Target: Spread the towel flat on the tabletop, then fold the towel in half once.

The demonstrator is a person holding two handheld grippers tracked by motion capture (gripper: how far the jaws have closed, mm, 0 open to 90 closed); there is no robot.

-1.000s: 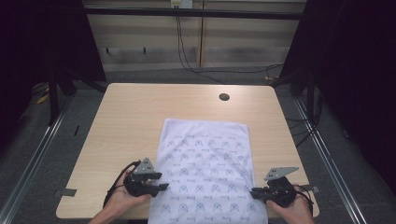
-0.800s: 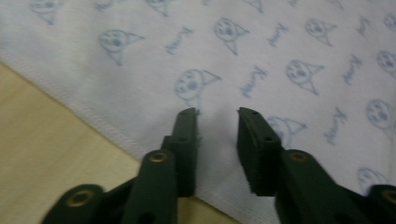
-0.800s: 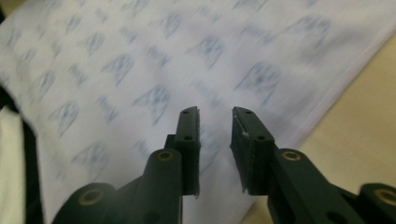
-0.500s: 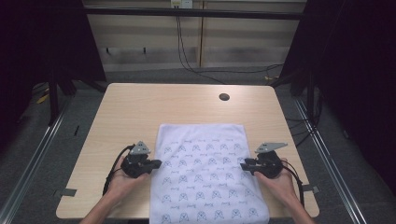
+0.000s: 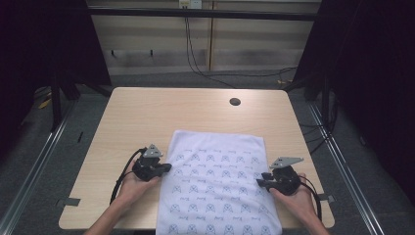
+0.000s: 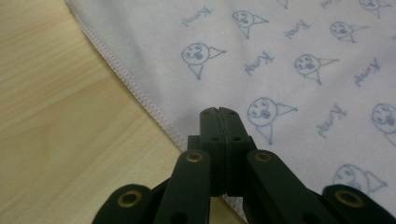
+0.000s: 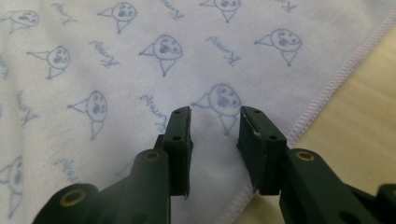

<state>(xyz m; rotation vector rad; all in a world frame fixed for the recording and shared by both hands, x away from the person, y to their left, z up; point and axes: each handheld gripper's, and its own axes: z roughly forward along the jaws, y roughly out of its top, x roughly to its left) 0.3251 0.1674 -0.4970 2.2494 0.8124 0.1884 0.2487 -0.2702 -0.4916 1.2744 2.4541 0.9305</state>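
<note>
The left gripper (image 6: pixel 218 114) has its jaws closed together at the stitched left hem of the towel (image 5: pixel 215 186); whether they pinch the hem I cannot tell. The right gripper (image 7: pixel 215 119) has just been opening, its jaws parted over the right hem. The towel lies flat on the surface (image 5: pixel 147 112), its near end overhanging. It looks light, soft and floppy: best pinched at both hems.

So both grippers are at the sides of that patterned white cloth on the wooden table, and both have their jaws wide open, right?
Not quite. The left gripper has its jaws shut, as the left gripper view shows; whether cloth is pinched between them is hard to tell. Only the right gripper is open. Both do sit at the cloth's side edges on the table.
</note>
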